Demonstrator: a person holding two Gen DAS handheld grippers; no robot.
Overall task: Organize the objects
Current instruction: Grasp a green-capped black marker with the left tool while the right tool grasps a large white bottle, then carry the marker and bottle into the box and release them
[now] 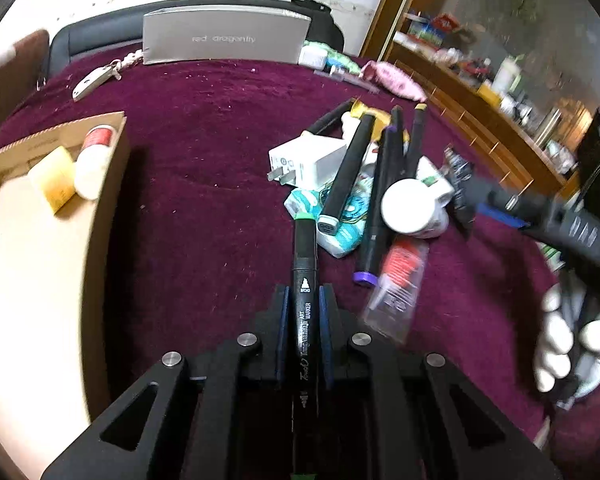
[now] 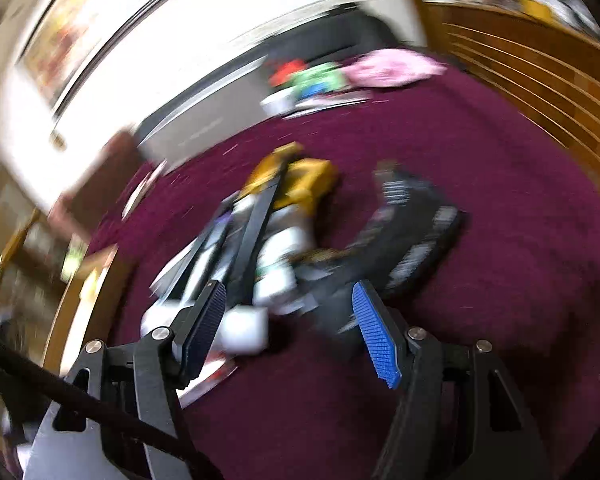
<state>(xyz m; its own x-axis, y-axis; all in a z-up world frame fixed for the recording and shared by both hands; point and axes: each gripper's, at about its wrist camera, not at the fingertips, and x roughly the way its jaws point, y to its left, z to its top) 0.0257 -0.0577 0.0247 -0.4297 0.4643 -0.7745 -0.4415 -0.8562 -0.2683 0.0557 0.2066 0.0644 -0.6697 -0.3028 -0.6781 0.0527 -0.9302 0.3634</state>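
Two grippers are over a maroon tablecloth (image 1: 204, 128). In the left wrist view the left gripper (image 1: 304, 300), low at the centre of the frame, has its blue-padded fingers pressed against a black art marker (image 1: 305, 264) with a green cap, which points straight ahead toward the heap of clutter in the middle right. That heap holds a white plug adapter (image 1: 308, 162), more black markers, one with a purple cap (image 1: 374, 216), a white round-lidded jar (image 1: 410, 208) and a clear tube with a red label (image 1: 398, 284), all overlapping. A cardboard box (image 1: 40, 216) sits at the left edge, with a yellow block (image 1: 56, 184) and a white bottle with a red label (image 1: 94, 160) inside its far end. A grey box lettered "red dragonfly" (image 1: 226, 34) stands along the top. The right wrist view is badly blurred; the right gripper (image 2: 288, 322) has its blue-ribbed fingers spread wide, holding nothing, just before the same heap.
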